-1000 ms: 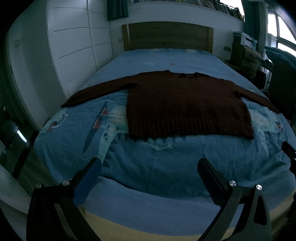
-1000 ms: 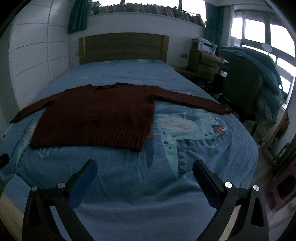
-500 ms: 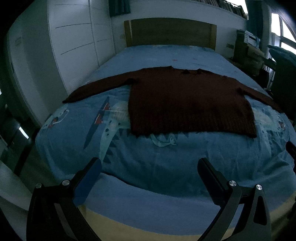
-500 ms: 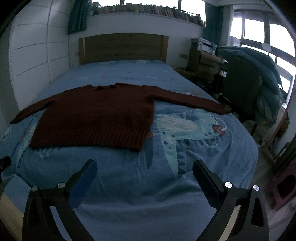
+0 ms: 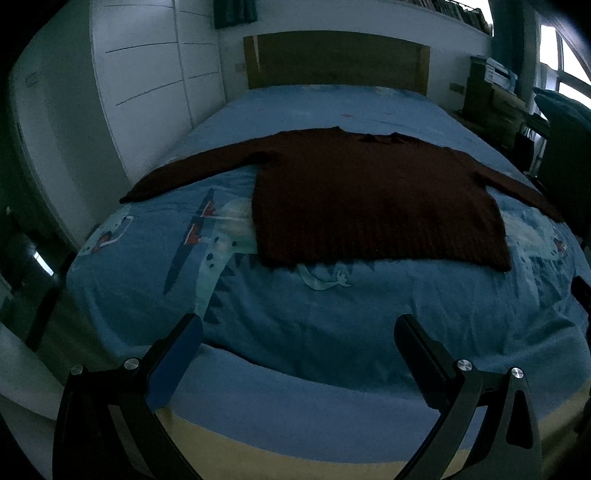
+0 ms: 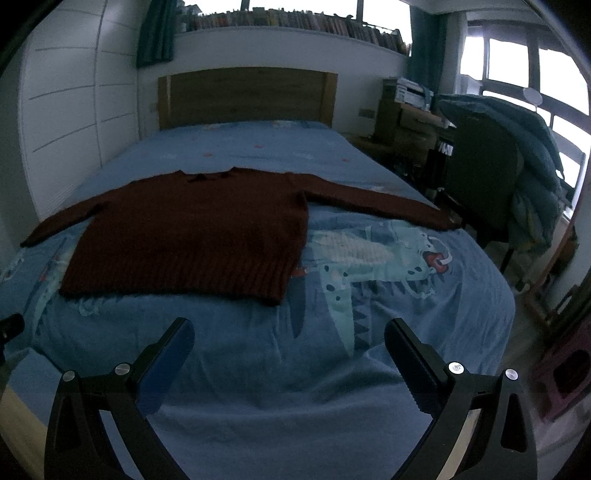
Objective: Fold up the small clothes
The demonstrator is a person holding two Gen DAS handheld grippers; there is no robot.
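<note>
Blue dinosaur bedspread (image 5: pixel 295 314) carries a flat maroon sweater (image 5: pixel 369 199), both left tongs (image 5: pixel 297 325) and right tongs (image 6: pixel 288 328) spread wide, empty.

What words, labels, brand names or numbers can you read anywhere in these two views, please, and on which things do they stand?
No text can be read in either view.
Books on the shelf above the headboard: spines too small and blurred to read.
Boxes stacked on the desk: any print is too blurred to read.
Bedcover: cartoon dinosaur pictures only, no lettering visible.
Sweater: no label or print visible.
</note>
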